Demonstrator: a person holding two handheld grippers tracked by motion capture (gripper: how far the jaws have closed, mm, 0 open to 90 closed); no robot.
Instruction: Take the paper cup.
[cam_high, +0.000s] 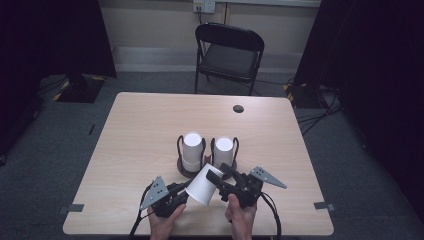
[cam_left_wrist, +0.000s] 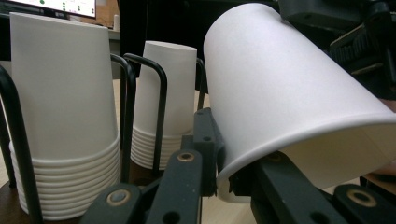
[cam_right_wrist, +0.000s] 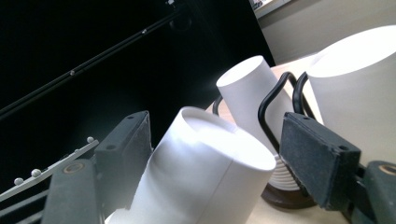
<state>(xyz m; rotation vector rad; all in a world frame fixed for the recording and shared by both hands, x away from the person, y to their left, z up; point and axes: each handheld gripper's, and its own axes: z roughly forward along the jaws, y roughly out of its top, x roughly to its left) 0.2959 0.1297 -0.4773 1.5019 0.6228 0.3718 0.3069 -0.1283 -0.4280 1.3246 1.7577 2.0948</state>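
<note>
Two hands come in at the near edge of the tabletop (cam_high: 130, 120), each with one claw, and a single loose cup (cam_high: 204, 185) hangs tilted between them, just in front of the rack (cam_high: 186, 172).

Left claw (cam_high: 186, 192) is pinched nearly shut on the cup's rolled rim; in the left gripper view the rim (cam_left_wrist: 299, 140) sits wedged between the two black jaws, so this hand carries the cup. Right claw (cam_high: 220, 175) stands half open around the cup's closed bottom end; in the right gripper view its pads flank the cup (cam_right_wrist: 205, 163) with a gap on the right side, so it looks to be letting go rather than gripping. That would fit a handover, or pulling one cup free of a nested stack, judged from the hold alone.

Counted: one loose cup; two upside-down stacks (cam_high: 192, 150) (cam_high: 223, 151) side by side in the wire rack; one folding chair (cam_high: 227, 55) beyond the tabletop.
</note>
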